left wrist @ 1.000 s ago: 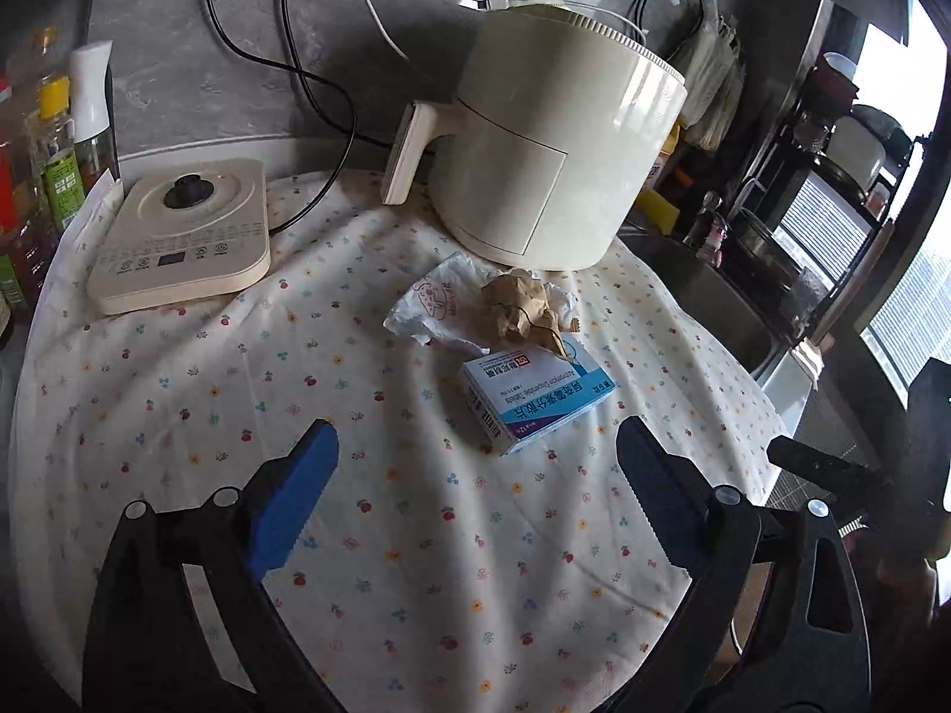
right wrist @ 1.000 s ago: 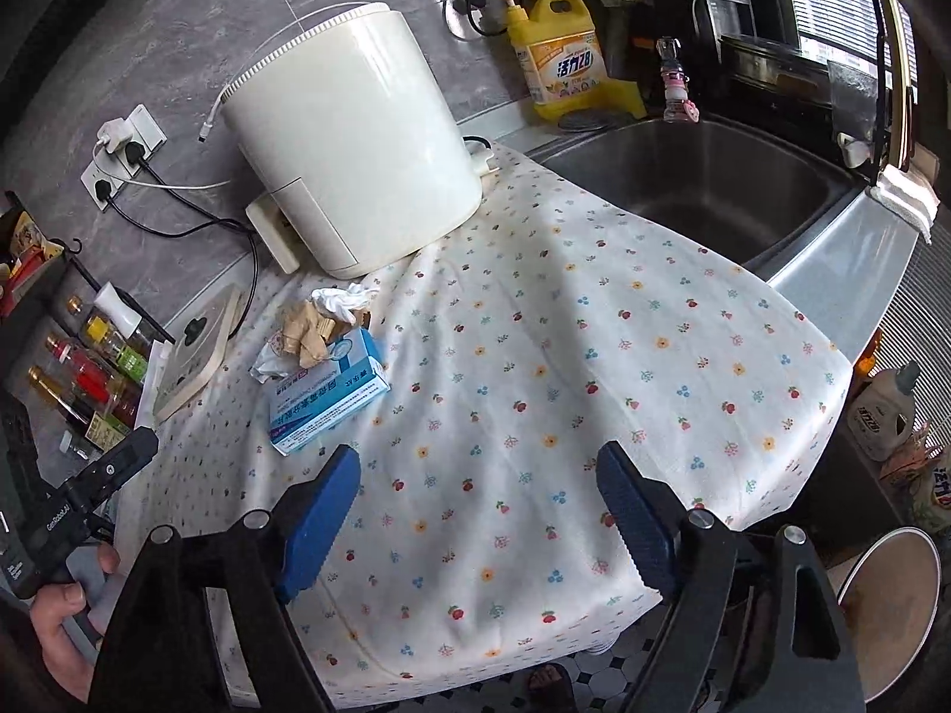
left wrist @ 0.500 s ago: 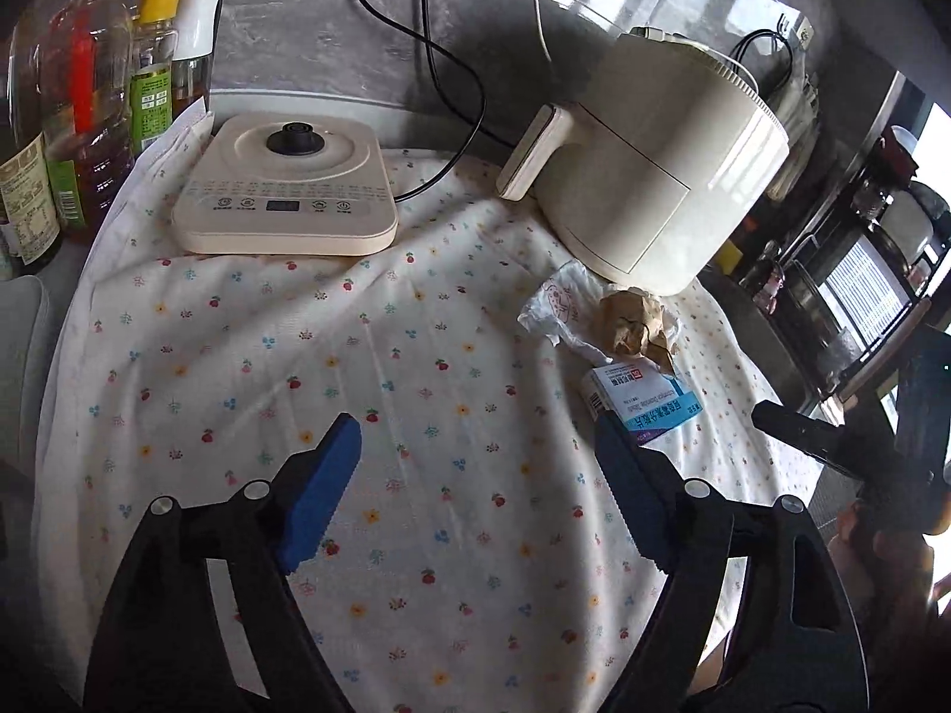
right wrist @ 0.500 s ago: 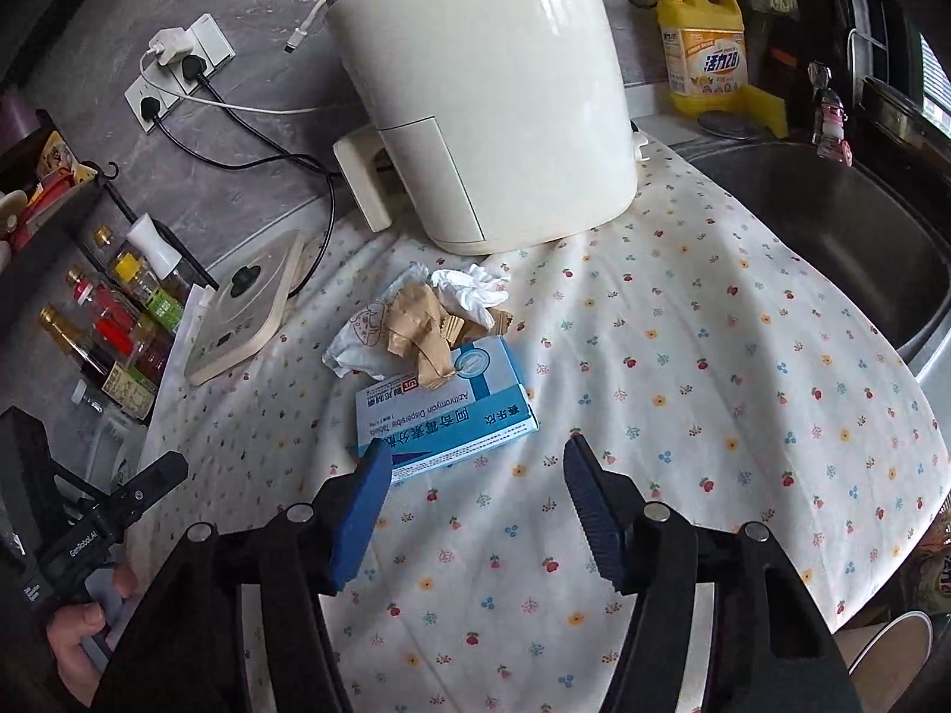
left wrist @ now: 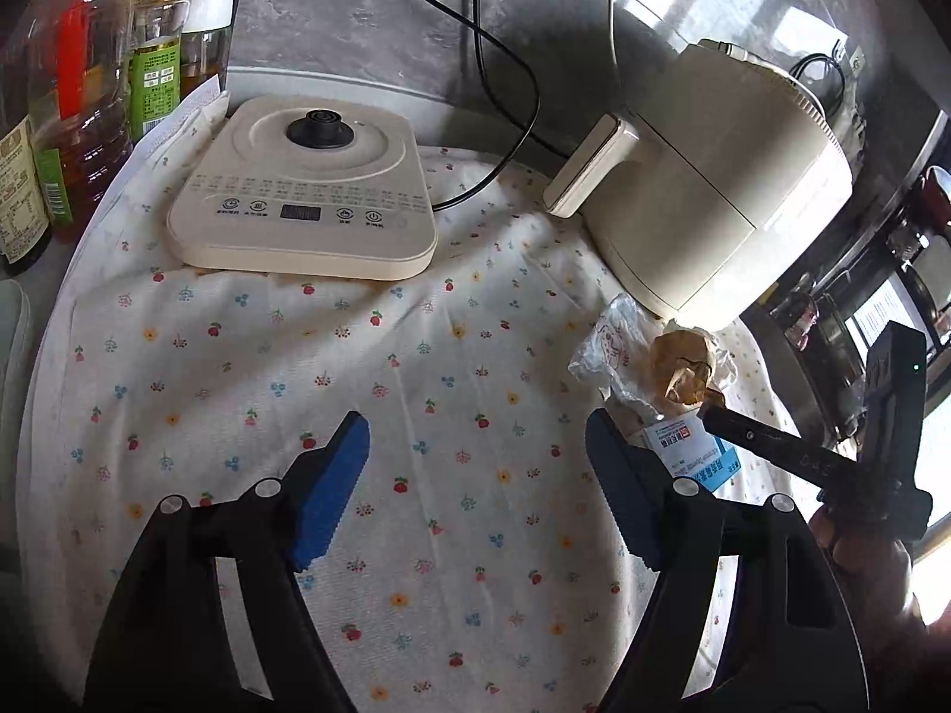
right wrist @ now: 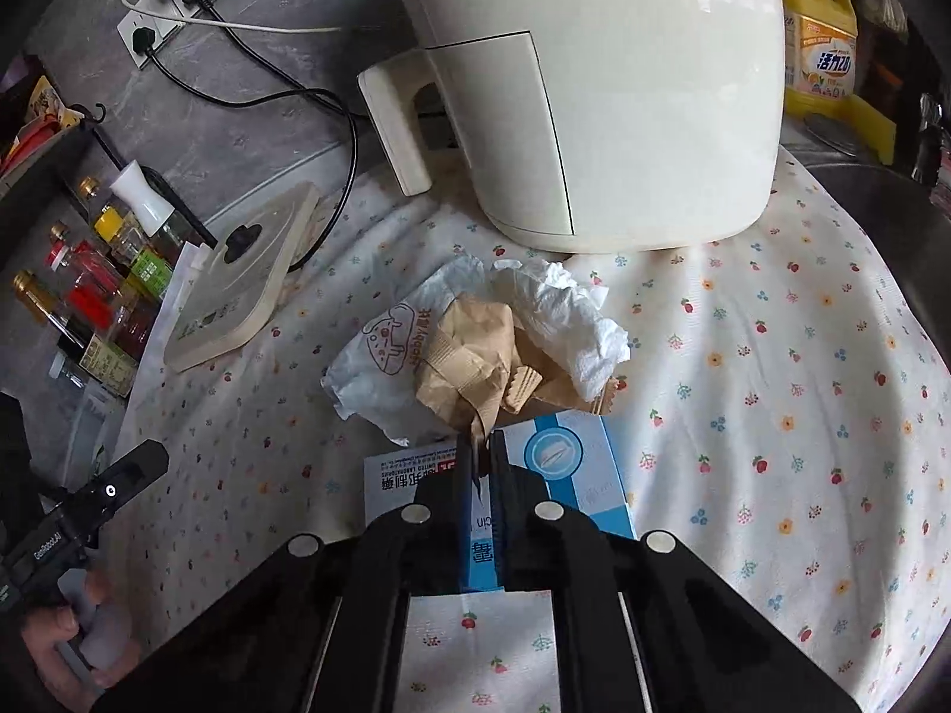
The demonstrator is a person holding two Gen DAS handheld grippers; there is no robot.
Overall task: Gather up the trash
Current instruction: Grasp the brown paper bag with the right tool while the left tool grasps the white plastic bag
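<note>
A pile of trash lies on the flowered cloth in front of the air fryer: a crumpled brown paper bag [right wrist: 469,350], a white printed wrapper [right wrist: 380,356], a white tissue [right wrist: 564,309] and a blue-and-white box [right wrist: 559,475]. My right gripper [right wrist: 481,457] is shut on a strip of the brown paper bag, just above the box. The brown bag [left wrist: 680,365] and the box [left wrist: 692,454] also show in the left wrist view. My left gripper [left wrist: 475,475] is open and empty over the cloth, left of the pile.
A cream air fryer [right wrist: 600,83] stands right behind the pile. A flat kettle base [left wrist: 303,196] sits at the back left with cords behind it. Oil and sauce bottles [left wrist: 77,77] line the left edge. A yellow detergent jug [right wrist: 823,41] and the sink are at the right.
My right gripper moved in over the box and shut on the brown paper bag. My left gripper swung further left and stayed open.
</note>
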